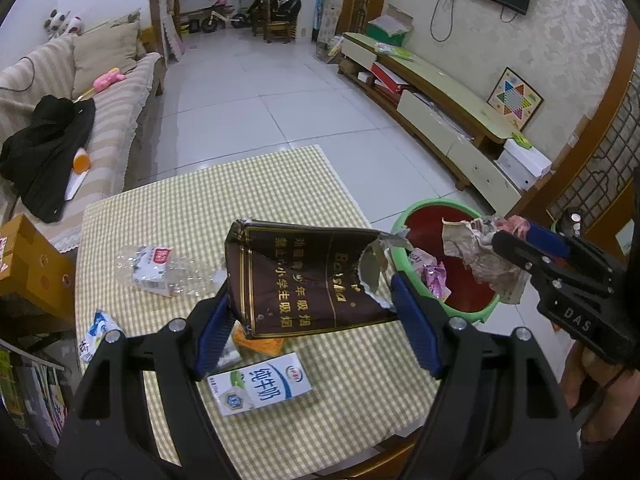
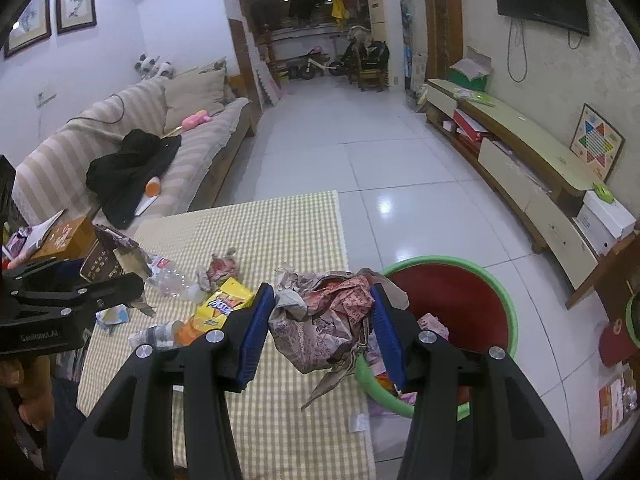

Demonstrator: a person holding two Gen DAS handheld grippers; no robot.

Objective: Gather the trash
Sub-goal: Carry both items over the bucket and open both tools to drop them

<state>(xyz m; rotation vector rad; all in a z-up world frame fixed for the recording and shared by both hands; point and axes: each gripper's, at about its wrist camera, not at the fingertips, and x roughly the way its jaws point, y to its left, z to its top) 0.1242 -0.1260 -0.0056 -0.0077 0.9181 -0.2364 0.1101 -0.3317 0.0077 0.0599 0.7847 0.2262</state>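
Note:
My left gripper (image 1: 312, 300) is shut on a torn brown cigarette carton (image 1: 296, 280) and holds it above the checked table (image 1: 240, 208). My right gripper (image 2: 322, 312) is shut on a wad of crumpled newspaper (image 2: 320, 328) at the table's right edge, beside the green bin with a red liner (image 2: 452, 304). In the left wrist view the newspaper (image 1: 476, 256) hangs over the bin (image 1: 460, 280), which holds some wrappers. On the table lie a crushed clear bottle (image 1: 168, 272), a white milk carton (image 1: 260, 388), a yellow snack bag (image 2: 220, 308) and another paper wad (image 2: 220, 268).
A striped sofa (image 1: 104, 120) with a black jacket stands left of the table. A low TV cabinet (image 1: 440, 96) runs along the right wall. A cardboard box (image 1: 28, 264) sits at the table's left. White tiled floor (image 1: 280, 100) stretches beyond the table.

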